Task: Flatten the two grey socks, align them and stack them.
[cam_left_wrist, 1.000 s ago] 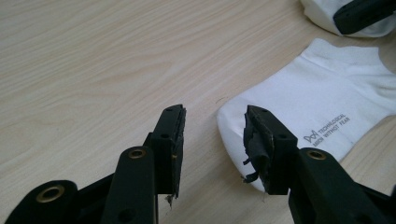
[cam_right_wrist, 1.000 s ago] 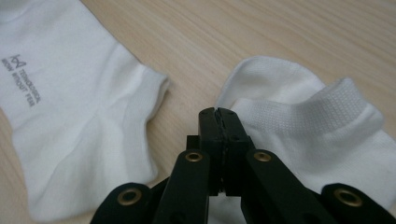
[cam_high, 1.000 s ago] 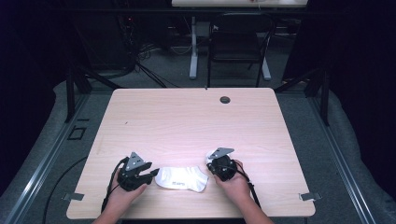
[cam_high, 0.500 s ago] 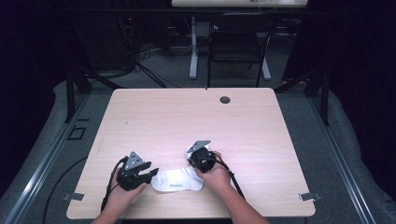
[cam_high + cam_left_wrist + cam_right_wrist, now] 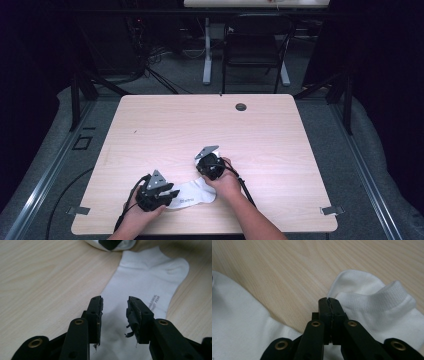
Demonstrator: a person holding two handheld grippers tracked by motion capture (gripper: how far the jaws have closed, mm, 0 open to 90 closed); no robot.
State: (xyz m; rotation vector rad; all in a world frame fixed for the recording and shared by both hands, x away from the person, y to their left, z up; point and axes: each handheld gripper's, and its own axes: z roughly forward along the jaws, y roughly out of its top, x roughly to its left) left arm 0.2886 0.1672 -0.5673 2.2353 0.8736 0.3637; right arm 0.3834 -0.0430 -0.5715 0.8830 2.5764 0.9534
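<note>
Here a white sock (image 5: 192, 194) lies flat near the front edge of the wooden surface (image 5: 165, 130), between the person's two hands. In the high view the left gripper (image 5: 172, 192) sits at the sock's left end, held low by the left hand (image 5: 137, 216), and the right gripper (image 5: 199, 161) is at the sock's upper right end, in the right hand (image 5: 226, 183).

From the left gripper view, the left gripper (image 5: 114, 305) has its jaws spread, one on each side of the sock's (image 5: 140, 290) foot part, with the cloth lying under the gap. They have just been closing in, yet the pads do not press on the cloth. Small grey print runs along the sock near the right jaw. Beyond the sock's far end a bit of black and white shows at the top edge, too cut off to tell what it is.

In the right gripper view, the right gripper (image 5: 329, 300) has its jaws pressed together. Whether they pinch cloth I cannot tell. The sock's ribbed cuff (image 5: 387, 302) rises just to the right of the tips, and more white cloth lies at the left, with bare wood (image 5: 317, 262) between.
</note>
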